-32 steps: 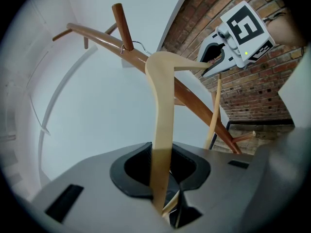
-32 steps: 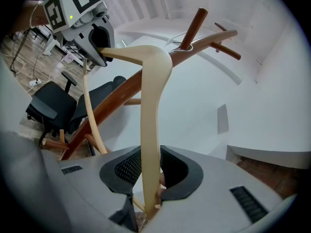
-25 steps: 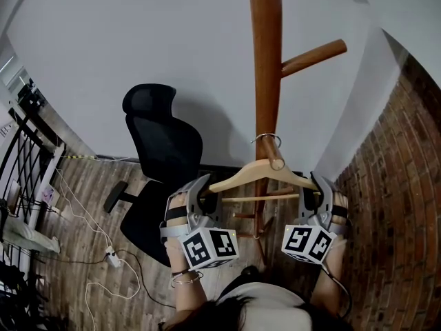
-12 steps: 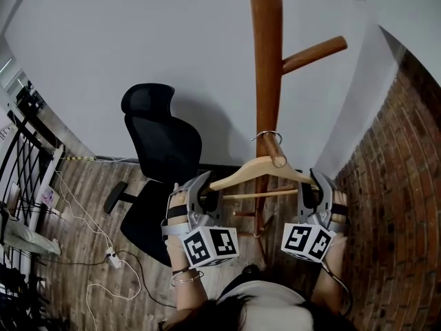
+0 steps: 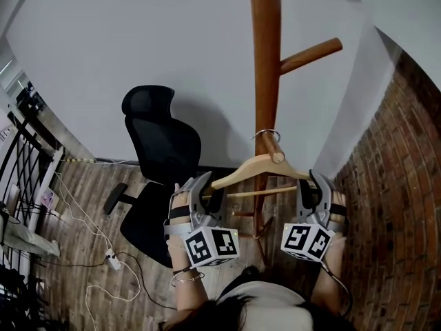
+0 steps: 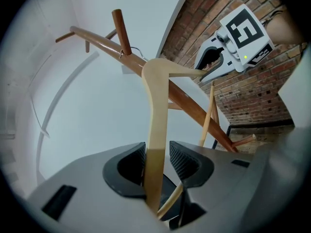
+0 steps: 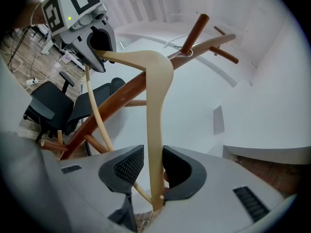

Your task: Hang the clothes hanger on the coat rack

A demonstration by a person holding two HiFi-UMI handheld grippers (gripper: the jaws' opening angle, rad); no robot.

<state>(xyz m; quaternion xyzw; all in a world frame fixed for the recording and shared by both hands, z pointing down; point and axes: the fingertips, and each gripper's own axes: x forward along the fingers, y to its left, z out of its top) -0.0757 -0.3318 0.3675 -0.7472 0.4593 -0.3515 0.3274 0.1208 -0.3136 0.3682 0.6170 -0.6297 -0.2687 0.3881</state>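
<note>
A pale wooden clothes hanger (image 5: 248, 169) hangs by its metal hook (image 5: 266, 135) on a lower peg (image 5: 274, 150) of the brown wooden coat rack (image 5: 265, 61). My left gripper (image 5: 207, 192) is at the hanger's left end and my right gripper (image 5: 310, 188) at its right end. In the left gripper view the hanger arm (image 6: 158, 106) runs between the jaws of the left gripper (image 6: 156, 161), which are opening, with a gap beside one pad. In the right gripper view the other arm (image 7: 158, 96) stands between the opening jaws of the right gripper (image 7: 153, 164), also with a gap.
A black office chair (image 5: 162, 150) stands to the left of the rack, near a white wall. A brick wall (image 5: 400, 205) rises at the right. Cables and a power strip (image 5: 110, 257) lie on the wooden floor. An upper peg (image 5: 310, 54) sticks out to the right.
The hanger and its crossbar sit slightly higher than before. Both hands have stayed almost where they were at its ends.
</note>
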